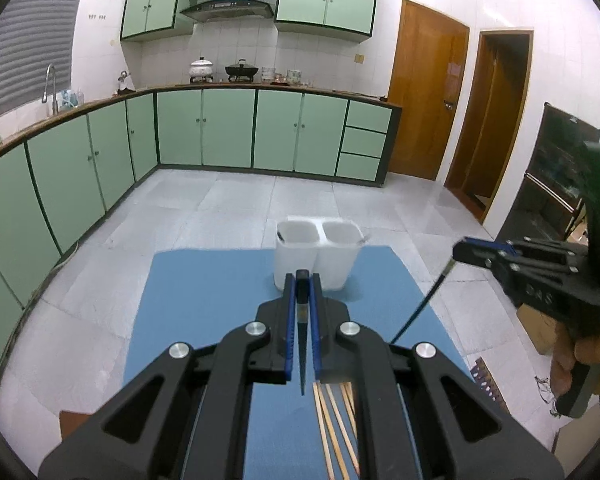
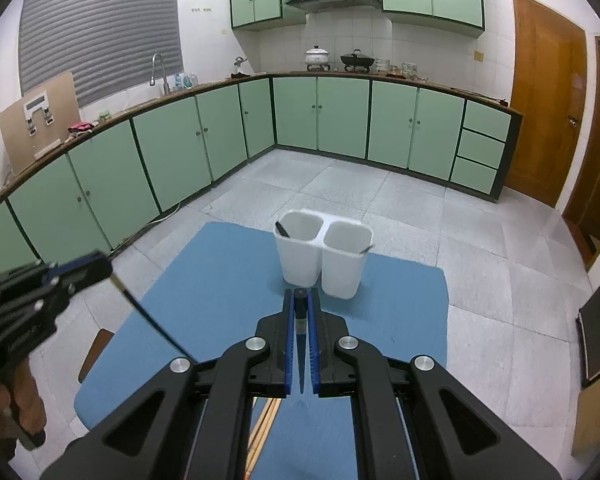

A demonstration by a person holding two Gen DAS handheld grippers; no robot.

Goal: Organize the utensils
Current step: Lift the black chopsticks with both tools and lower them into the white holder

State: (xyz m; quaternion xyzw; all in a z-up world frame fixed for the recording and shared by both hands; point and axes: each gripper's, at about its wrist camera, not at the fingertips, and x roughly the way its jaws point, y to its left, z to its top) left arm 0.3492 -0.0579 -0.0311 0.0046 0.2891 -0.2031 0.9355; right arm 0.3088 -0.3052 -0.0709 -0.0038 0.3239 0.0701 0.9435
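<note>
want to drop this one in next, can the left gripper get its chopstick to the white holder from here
Probably yes. The left gripper is shut on a dark chopstick, and the white holder stands ahead on the blue mat, tops open, nothing between. The right gripper is off to the side.

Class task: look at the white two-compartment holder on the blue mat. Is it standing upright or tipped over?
Upright. The white holder stands on its base on the blue mat, both openings facing up, with a utensil end poking above each rim.

Even indoor light, slightly purple cast, strong fisheye curving at edges, dark vignette corners, mild softness throughout
</note>
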